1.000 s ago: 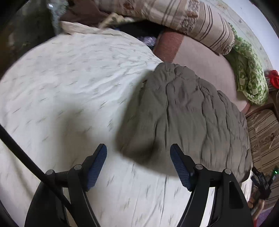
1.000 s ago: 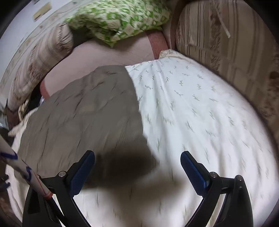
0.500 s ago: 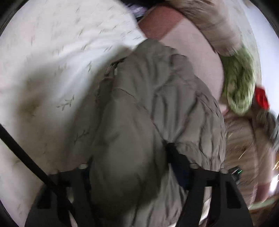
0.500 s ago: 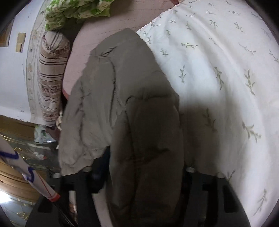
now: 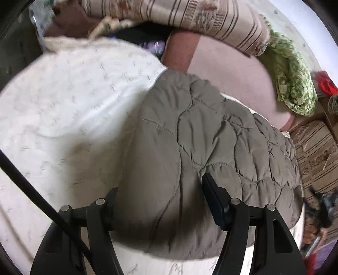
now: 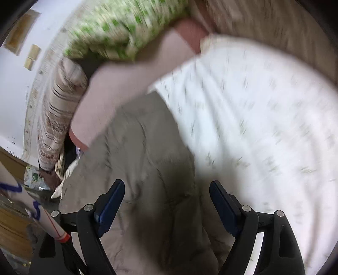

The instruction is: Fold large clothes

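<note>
A grey-brown quilted jacket (image 5: 200, 137) lies on a white leaf-print bed sheet (image 5: 74, 95). My left gripper (image 5: 160, 184) sits over the jacket's near end. A puffy fold fills the gap between its jaws and covers the left pad, while the jaws are opening. In the right wrist view the same jacket (image 6: 143, 148) runs under my right gripper (image 6: 166, 183). Those jaws are opening wide, both blue pads are bare, and the fabric lies below them without being pinched. That view is blurred by motion.
A striped bolster (image 5: 179, 14), a green patterned pillow (image 5: 293, 74) and a pink cover (image 5: 232, 67) lie past the jacket. Striped cushions (image 5: 316, 148) stand at the right. A black cable (image 5: 31, 190) crosses the left corner. White sheet (image 6: 253, 116) spreads right of the jacket.
A second ago both grippers stood open at the jacket's near edge. Half a second ago each squeezed a raised fold. Now both views have drawn back and the right jaws have spread apart.
</note>
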Tool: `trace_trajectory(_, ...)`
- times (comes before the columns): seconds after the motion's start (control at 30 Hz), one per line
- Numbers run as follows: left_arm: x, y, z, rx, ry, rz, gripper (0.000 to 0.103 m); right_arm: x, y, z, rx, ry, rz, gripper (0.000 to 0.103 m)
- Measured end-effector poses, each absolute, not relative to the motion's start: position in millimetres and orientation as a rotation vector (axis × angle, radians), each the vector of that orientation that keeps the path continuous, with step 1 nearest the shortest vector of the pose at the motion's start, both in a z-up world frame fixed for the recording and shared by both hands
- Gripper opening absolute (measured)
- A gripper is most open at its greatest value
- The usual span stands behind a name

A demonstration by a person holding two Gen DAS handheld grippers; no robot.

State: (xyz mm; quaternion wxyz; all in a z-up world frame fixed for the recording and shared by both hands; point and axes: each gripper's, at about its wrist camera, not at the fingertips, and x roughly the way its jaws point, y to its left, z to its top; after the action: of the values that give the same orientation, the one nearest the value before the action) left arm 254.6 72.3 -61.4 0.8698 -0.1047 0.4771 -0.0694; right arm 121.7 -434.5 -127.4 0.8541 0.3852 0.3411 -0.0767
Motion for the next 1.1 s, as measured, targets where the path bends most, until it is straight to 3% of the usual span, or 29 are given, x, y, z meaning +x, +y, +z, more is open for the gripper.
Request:
trace_trajectory(0.17,207.1,74.7,-23.7,-0.09,0.833,-0.029,0.072,77.1,-403.4,-74.1,0.562,0.648,-0.266,0.087)
trace_trajectory(0.3,177.7,69.5,5.8,-0.052,0.727,0.015,0.072,62.0,-352.3,-77.4,0.446,0.689,-0.193,0.087)
trace_trajectory(0.57,74.2,50.7,56.6,-0.02,0.374,0.218,0.1,111.3,-248.9,-116.4,0.28,0.785,-0.106,0.087)
trace_trajectory(0.63,63.8,49.7,60.1,-0.054,0.367,0.211,0.101,134.3,-234.1,-131.4,0.217,0.833,-0.137,0.089)
trace_trajectory(0.7,56.0,47.8,61.5,-0.07,0.394,0.209,0.101,154.9,-226.5,-142.7,0.158,0.844,-0.192,0.099)
trace_trajectory(0.8,47.0,42.0,62.4,-0.071,0.414,0.18,0.101,161.8,-227.1,-141.9,0.122,0.872,-0.209,0.098)
trace_trajectory(1.1,37.3,2.0,37.0,-0.066,0.565,-0.065,0.101,32.0,-225.9,-112.1,0.181,0.749,-0.265,0.097)
